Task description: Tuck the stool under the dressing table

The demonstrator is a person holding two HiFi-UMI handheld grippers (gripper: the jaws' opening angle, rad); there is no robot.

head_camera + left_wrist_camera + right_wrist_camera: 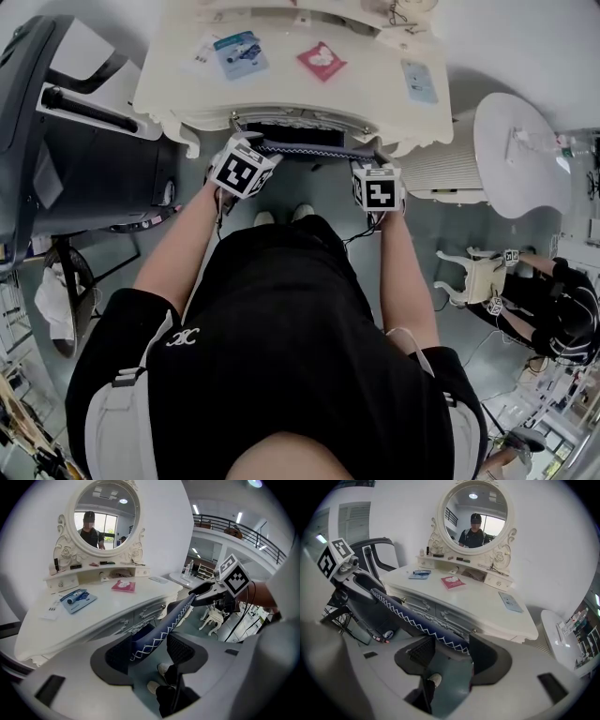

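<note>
Black T-shirt fabric (281, 337) on the person filled the lower half of the head view, with both bare forearms reaching forward from it. At far left stood a black office chair (84, 159), near the end of the cream-white carved dressing table (281, 94).

On the tabletop, left to right, lay a blue packet (241, 53), a pink-red card (322, 59) and a pale blue card (419, 80). An oval mirror in a carved white frame (105, 515) rose behind them.

The left tool (246, 142) was closed on the left end of the dark blue padded stool with white zigzag stitching (300, 148). In the left gripper view the stitched seat edge (159, 634) ran between the two dark pads, and the tool (150, 651) pinched it.

The stool sat directly in front of the person, close against the table's carved drawer front at the middle opening. How far the seat reached underneath could not be told. A pair of white shoes (281, 216) showed on the grey floor just behind it.

The right tool (370, 157) gripped the seat's right end. In the right gripper view the blue edge (417, 620) crossed between its pads, and that tool (450, 653) was clamped on it.

Further right stood a white round side table (520, 155), well apart from the stool.
</note>
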